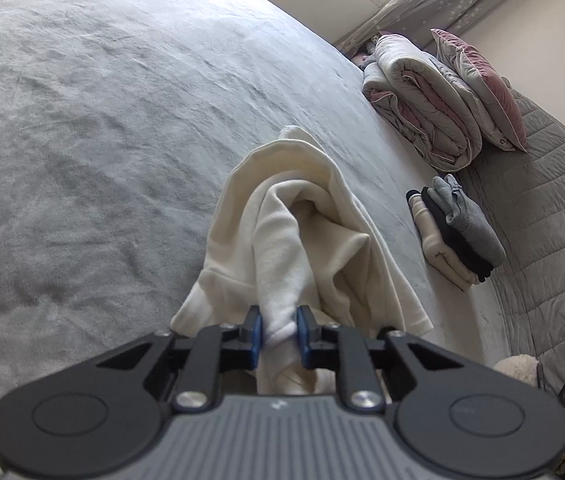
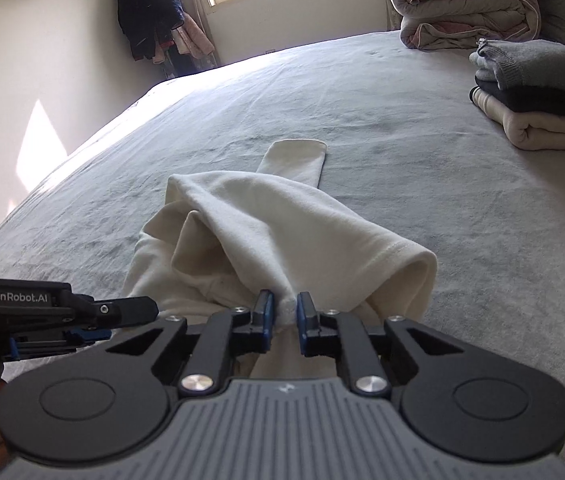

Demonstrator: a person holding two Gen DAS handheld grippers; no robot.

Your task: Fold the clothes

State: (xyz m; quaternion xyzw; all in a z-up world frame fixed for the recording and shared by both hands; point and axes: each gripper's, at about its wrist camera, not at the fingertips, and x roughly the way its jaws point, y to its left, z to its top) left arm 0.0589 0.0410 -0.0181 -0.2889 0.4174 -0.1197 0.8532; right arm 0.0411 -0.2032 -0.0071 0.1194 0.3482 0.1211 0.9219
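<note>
We are gripping the cream garment (image 1: pixel 302 232) with both the left gripper (image 1: pixel 278 322) and right gripper (image 2: pixel 282 308), each clenched on a bunched edge. We are starting the fold; next, we judge, it needs lifting and spreading flat on the bed (image 1: pixel 102 140)

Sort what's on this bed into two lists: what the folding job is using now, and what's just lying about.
In use:
- cream garment, bunched on the bed
- left gripper, shut on its fabric
- right gripper, shut on its fabric

Lying about:
- stack of folded clothes
- rolled duvet
- pink-edged pillow
- hanging coats
</note>
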